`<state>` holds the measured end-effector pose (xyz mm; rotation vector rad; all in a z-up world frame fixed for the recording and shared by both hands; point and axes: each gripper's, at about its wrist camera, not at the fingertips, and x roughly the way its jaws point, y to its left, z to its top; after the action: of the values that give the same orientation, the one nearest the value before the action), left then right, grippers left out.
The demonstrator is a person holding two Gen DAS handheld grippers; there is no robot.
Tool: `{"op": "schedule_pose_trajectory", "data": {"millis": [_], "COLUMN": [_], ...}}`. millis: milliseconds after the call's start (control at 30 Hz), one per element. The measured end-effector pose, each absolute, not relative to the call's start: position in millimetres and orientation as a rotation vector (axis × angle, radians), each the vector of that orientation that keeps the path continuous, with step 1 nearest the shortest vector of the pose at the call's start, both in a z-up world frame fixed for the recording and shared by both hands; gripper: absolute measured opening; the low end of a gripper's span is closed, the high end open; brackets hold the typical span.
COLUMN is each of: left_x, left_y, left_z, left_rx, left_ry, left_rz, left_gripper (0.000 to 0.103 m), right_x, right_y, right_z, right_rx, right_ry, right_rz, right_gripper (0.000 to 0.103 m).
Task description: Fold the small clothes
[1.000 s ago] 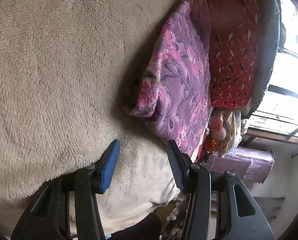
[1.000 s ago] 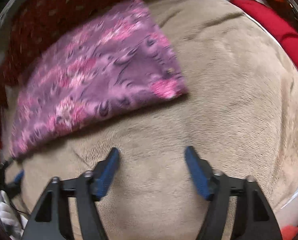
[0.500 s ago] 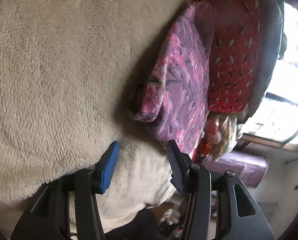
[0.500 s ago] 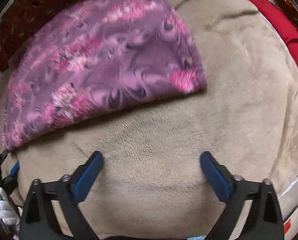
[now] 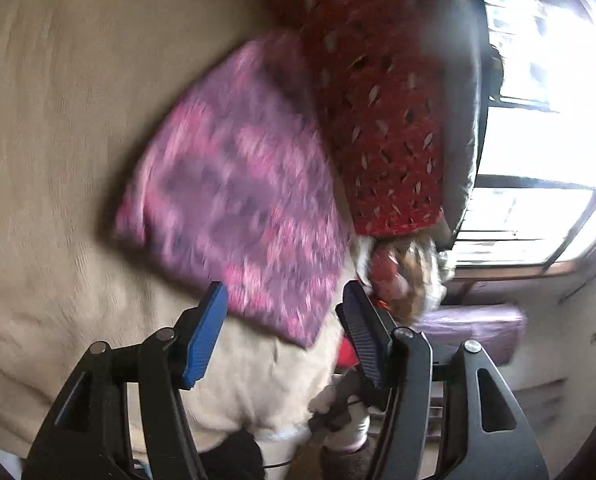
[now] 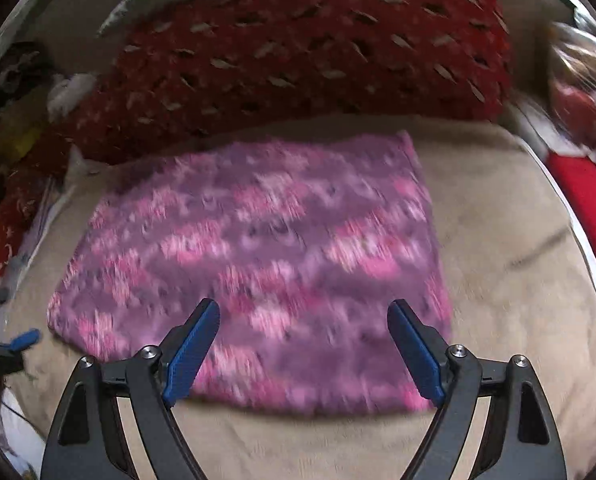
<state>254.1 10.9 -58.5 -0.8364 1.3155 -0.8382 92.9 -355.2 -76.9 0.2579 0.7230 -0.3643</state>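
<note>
A purple-pink cloth [image 6: 257, 264] is seen lying flat and squared on a beige blanket [image 6: 498, 280], released by both grippers. The left gripper [image 5: 283, 312] has just been opened wider, with nothing caught between its blue pads; the right gripper [image 6: 304, 332], widened a moment sooner, is likewise held agape and empty above the cloth's near edge. Compared with a second ago, when the cloth was viewed close and low with one corner curled up, both cameras are now drawn up and back, and the whole folded rectangle is taken in. The fold appears to have been finished and let go, though motion blur leaves the finer creases unreadable.

The cloth's far edge is set just beside a red patterned pillow [image 6: 298, 52], so little room is left there. Open blanket is offered along the near edge and to the right, up to a plain red fabric [image 6: 586, 200]. At the left, clutter is crowded near the blanket's rim, and a window [image 5: 538, 120] is seen beyond.
</note>
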Motion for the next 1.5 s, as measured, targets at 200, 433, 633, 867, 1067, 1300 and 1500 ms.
{"op": "schedule_pose_trajectory", "data": {"millis": [200, 433, 633, 867, 1067, 1300, 1500], "left_x": [319.0, 359.6, 348.8, 338.6, 313.1, 286.4, 262.6], "left_y": [7.7, -45.9, -97.5, -98.0, -104.6, -150.9, -209.9], "left_z": [-59.2, -105.9, -102.9, -94.9, -58.0, -11.2, 2.4], "left_rx": [-0.755, -0.562, -0.351, -0.226, -0.305, -0.343, -0.367], "left_ry": [1.357, 1.477, 1.485, 1.440, 1.356, 1.311, 1.323], "left_rz": [-0.598, -0.483, -0.618, -0.609, -0.667, -0.767, -0.840], "left_gripper": [0.072, 0.072, 0.075, 0.015, 0.012, 0.012, 0.012], "right_x": [145.2, 147.9, 145.0, 143.0, 143.4, 120.7, 80.4], "right_y": [-363.5, -373.5, -377.8, -379.8, -380.6, -395.1, -440.1], "right_z": [-89.5, -139.0, -139.6, -140.3, -139.3, -116.2, -118.3], "right_rx": [0.179, 0.121, 0.154, 0.171, 0.182, 0.235, 0.264], "right_ry": [0.697, 0.650, 0.625, 0.605, 0.609, 0.610, 0.605], "right_rz": [-0.389, -0.375, -0.327, -0.308, -0.302, -0.316, -0.432], "right_gripper": [0.089, 0.098, 0.102, 0.103, 0.103, 0.100, 0.102]}}
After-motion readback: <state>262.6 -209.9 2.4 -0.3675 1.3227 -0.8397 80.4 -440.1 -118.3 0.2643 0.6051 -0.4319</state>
